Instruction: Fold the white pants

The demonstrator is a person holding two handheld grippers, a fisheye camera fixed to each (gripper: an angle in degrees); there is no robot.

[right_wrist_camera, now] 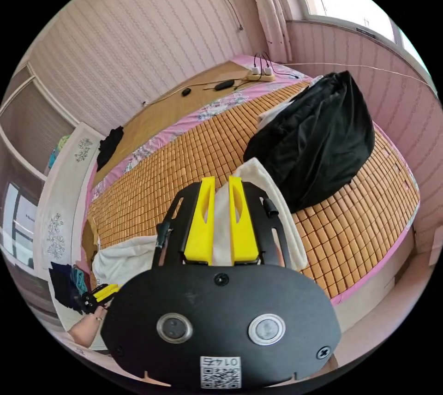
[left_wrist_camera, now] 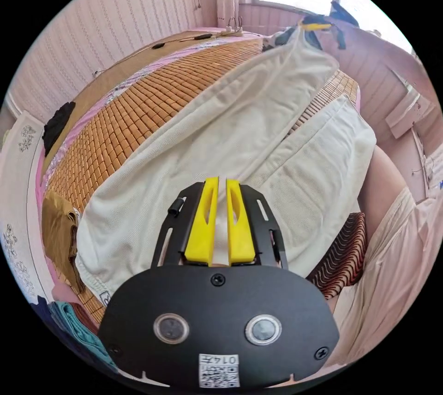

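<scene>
We have the left tool [left_wrist_camera: 218, 219] pinched nearly closed on a ridge of the white pants [left_wrist_camera: 240, 136] near the waistband end, a strip of cloth showing in the narrow gap between its yellow jaws. In the right gripper view our right tool [right_wrist_camera: 221, 224] is likewise nearly closed, with a fold of the same white cloth between its jaws at the far end of the pants. The pants stretch between the two tools over the bamboo mat [left_wrist_camera: 152, 95] that covers the bed, partly lifted and partly resting on it. Beyond the pants on the mat sits a black garment [right_wrist_camera: 318, 136], just beside the end the right tool holds. Further along the mat, a power strip [right_wrist_camera: 260, 74] and cables lie near the wall. We judge the main risk to be a slipping grip: each tool holds only a thin pinch, so pulling the cloth taut could free one end and spoil the fold. The lifted end could also drag against the black garment and bunch up.
</scene>
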